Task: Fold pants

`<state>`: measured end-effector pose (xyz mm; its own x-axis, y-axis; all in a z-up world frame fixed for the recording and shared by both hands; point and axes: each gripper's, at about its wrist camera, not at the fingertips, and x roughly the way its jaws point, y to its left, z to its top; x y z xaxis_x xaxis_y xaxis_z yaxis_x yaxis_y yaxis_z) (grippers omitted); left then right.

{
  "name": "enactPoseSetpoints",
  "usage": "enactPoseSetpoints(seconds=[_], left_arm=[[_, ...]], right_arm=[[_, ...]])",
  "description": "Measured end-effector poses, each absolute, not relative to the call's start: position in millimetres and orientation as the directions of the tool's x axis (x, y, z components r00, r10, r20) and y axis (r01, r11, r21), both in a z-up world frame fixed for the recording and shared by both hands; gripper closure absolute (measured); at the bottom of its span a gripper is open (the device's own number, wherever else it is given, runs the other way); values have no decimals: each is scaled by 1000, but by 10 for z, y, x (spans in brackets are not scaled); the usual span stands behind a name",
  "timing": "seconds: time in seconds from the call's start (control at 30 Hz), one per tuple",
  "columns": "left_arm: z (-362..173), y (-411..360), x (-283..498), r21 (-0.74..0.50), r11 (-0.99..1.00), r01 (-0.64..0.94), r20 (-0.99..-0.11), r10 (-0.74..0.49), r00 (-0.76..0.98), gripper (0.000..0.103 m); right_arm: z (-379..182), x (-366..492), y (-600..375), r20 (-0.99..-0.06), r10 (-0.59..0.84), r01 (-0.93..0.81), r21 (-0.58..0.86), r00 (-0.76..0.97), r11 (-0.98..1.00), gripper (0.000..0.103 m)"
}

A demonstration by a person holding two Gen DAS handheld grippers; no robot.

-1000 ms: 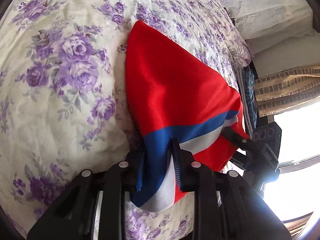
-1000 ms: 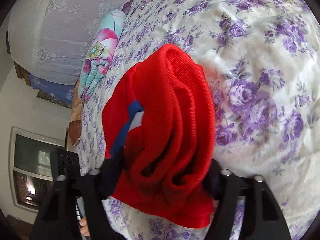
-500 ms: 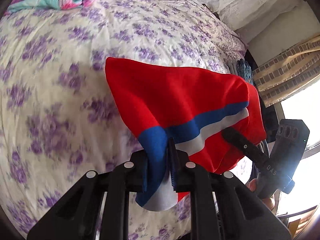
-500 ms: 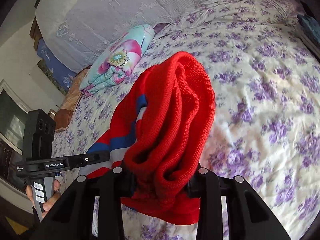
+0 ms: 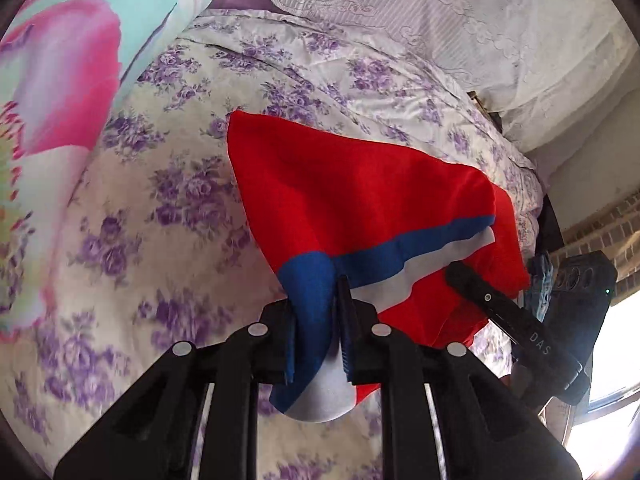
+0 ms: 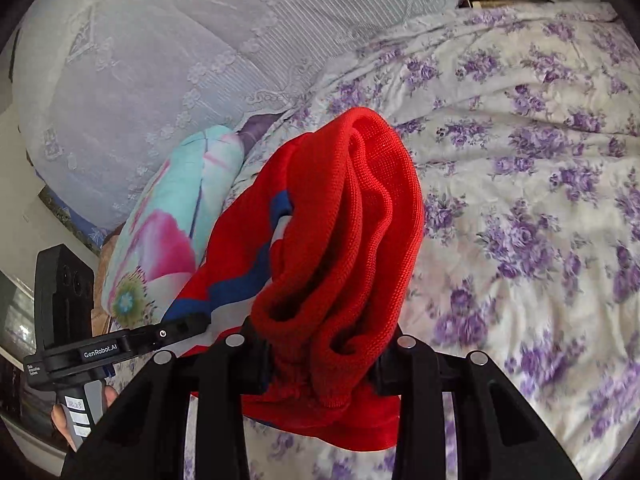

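Left wrist view: red pants [image 5: 360, 196] with blue-white stripe, pinched, hanging bunched.

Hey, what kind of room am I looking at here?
Most likely a bedroom. A bed with a purple-flowered bedspread fills both views, a rolled floral quilt lies by a lace-covered headboard, and both grippers hold red pants above the bed.

Red pants [image 5: 352, 196] with blue-white stripe; purple-flowered cream bedspread [image 6: 520, 184].
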<state>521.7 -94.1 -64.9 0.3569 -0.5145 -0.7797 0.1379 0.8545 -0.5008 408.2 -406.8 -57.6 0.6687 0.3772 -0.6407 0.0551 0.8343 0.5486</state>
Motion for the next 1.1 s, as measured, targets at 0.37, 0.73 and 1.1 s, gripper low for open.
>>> enactPoseSetpoints(seconds=[0.37,0.73,1.1], left_arm=[[-498,-827,4968,-360,908,216,-785,-419,457,52],[558,-598,1808,-23,992,126,-593,-115,797,5],[429,-536,738,35,996,87,-582,-51,811,5]], right_arm=[[-275,3773,-4086,-707,170,156,371,687,916,7],[439,968,-3048,-580,-150,235,75,801,969,4],[29,86,-2520,-623,-177,259,42,762,965,4]])
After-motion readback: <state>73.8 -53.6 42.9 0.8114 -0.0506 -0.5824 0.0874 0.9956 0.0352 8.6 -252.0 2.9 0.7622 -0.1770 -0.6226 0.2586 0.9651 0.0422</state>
